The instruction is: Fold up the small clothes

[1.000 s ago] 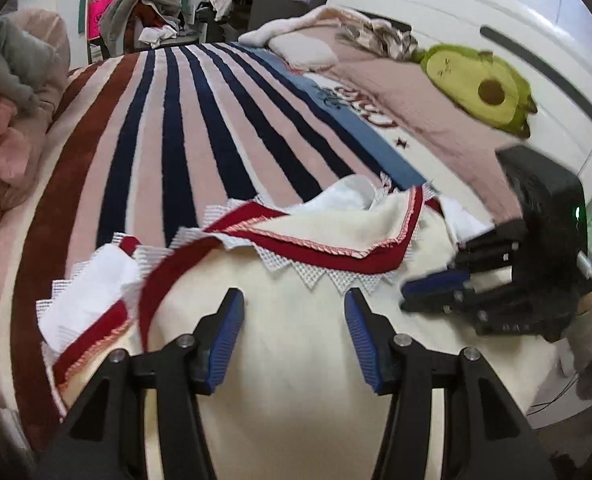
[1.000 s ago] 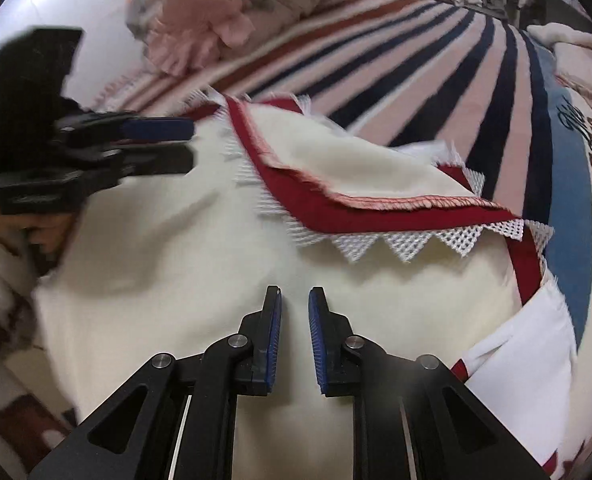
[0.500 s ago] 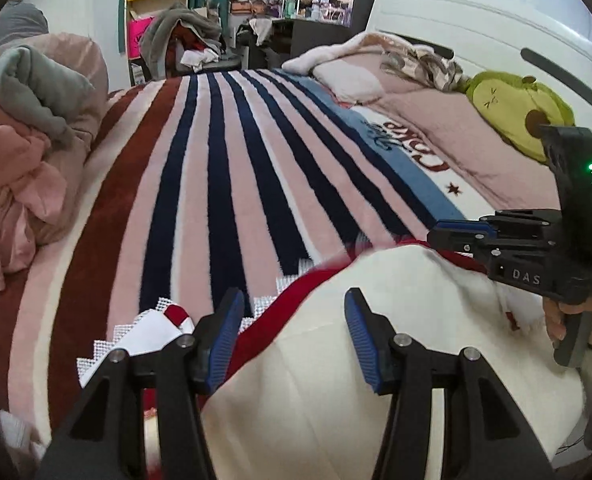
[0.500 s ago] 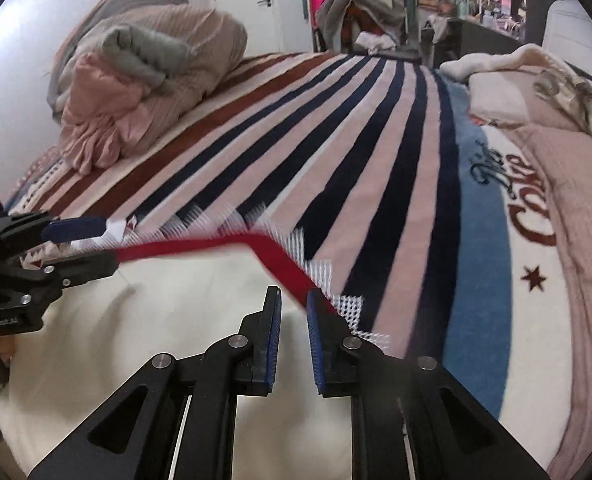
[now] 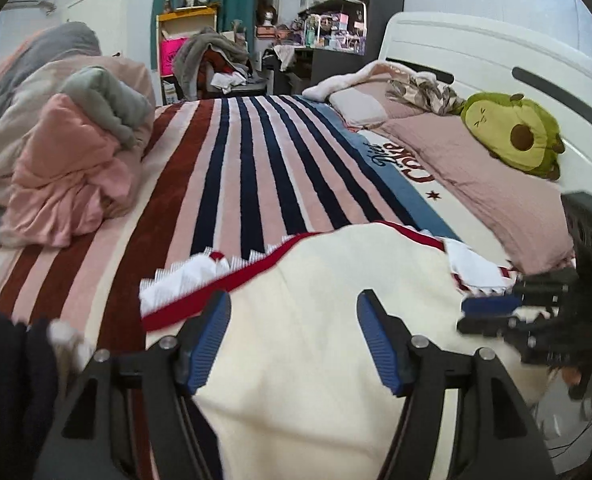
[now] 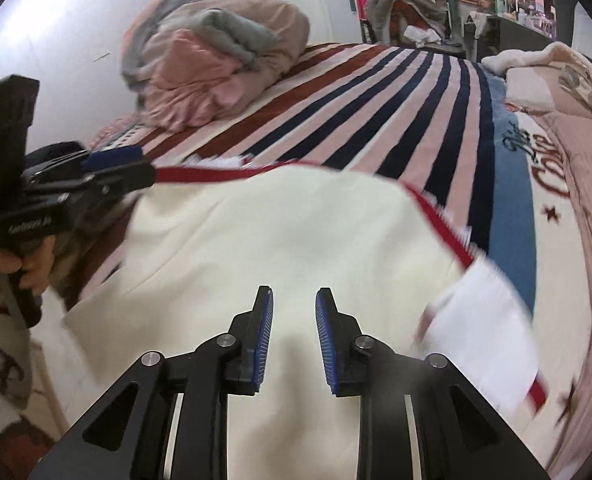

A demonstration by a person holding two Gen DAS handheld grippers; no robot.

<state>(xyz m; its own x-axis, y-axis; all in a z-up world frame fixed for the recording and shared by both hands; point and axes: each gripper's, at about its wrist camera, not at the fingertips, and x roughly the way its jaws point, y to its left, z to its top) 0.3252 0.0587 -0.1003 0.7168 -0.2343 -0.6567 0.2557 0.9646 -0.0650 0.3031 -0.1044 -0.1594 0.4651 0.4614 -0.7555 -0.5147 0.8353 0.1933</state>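
Note:
A cream garment (image 5: pixel 328 320) with red trim and white lace edging lies spread on the striped bed cover (image 5: pixel 247 168); it also shows in the right wrist view (image 6: pixel 287 232). My left gripper (image 5: pixel 293 340) is open wide just above the garment's near part, holding nothing. My right gripper (image 6: pixel 293 332) is open by a narrow gap over the cream cloth, holding nothing. It also shows at the right edge of the left wrist view (image 5: pixel 492 314). The left gripper shows at the left of the right wrist view (image 6: pixel 115 166), near the red hem (image 6: pixel 215 172).
A pile of pink and grey bedding (image 5: pixel 63 152) lies at the left of the bed. A pink pillow (image 5: pixel 476 168) and an avocado plush (image 5: pixel 516 140) lie by the white headboard (image 5: pixel 496 60). Cluttered shelves stand behind the bed.
The folded-over red-trimmed flap is now laid out flat and the garment lies spread. My right gripper's jaws have opened slightly. Both grippers have drawn back toward the near edge.

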